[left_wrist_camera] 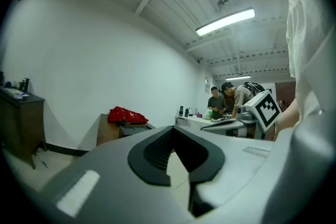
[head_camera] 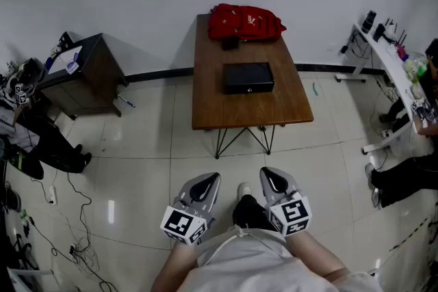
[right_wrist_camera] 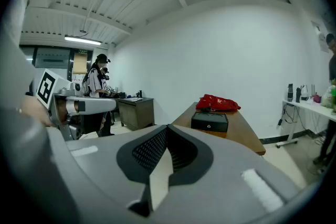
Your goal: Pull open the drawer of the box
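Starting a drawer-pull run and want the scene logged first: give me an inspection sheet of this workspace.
Surface: wooden table, mostly bare.
Job's things: black box mid-table, no drawer pulled out.
Clutter: red bag at the far end, small black item before it.
Grippers: left gripper and right gripper shut, empty, short of the table.
Cables: loose cables on the floor, left.
Surroundings: dark cabinet left, white desk right.
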Demonstrator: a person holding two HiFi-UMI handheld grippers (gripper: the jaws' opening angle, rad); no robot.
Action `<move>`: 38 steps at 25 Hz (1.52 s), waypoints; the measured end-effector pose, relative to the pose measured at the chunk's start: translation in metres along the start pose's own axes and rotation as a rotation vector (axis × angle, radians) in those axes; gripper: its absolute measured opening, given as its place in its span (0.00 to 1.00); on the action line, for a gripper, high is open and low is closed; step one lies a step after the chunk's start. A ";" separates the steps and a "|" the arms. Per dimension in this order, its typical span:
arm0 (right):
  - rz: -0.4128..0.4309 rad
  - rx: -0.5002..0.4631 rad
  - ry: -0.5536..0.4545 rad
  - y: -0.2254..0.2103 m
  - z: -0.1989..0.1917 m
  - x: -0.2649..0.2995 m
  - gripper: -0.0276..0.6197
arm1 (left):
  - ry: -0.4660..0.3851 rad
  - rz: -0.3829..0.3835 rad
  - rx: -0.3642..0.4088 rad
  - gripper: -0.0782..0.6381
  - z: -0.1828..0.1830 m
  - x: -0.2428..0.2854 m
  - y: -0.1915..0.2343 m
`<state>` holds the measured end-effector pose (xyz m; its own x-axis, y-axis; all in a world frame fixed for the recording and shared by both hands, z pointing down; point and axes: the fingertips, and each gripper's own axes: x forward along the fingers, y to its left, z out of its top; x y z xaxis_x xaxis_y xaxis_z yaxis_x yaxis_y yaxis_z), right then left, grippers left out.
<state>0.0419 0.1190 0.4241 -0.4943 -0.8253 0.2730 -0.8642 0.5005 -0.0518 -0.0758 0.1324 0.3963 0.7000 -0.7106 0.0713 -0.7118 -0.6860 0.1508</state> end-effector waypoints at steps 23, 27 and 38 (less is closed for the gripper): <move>0.004 0.067 0.113 -0.210 0.031 0.234 0.05 | 0.091 0.078 -0.027 0.12 0.003 0.244 0.175; 0.011 0.073 0.161 -0.234 0.019 0.264 0.05 | 0.102 0.107 -0.042 0.12 -0.003 0.270 0.196; 0.009 0.095 0.257 -0.249 -0.012 0.308 0.05 | 0.148 0.100 -0.070 0.12 -0.022 0.306 0.225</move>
<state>0.1060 -0.2569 0.5328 -0.4726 -0.7215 0.5061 -0.8708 0.4708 -0.1419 -0.0200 -0.2359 0.4740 0.6308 -0.7404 0.2323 -0.7759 -0.5971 0.2038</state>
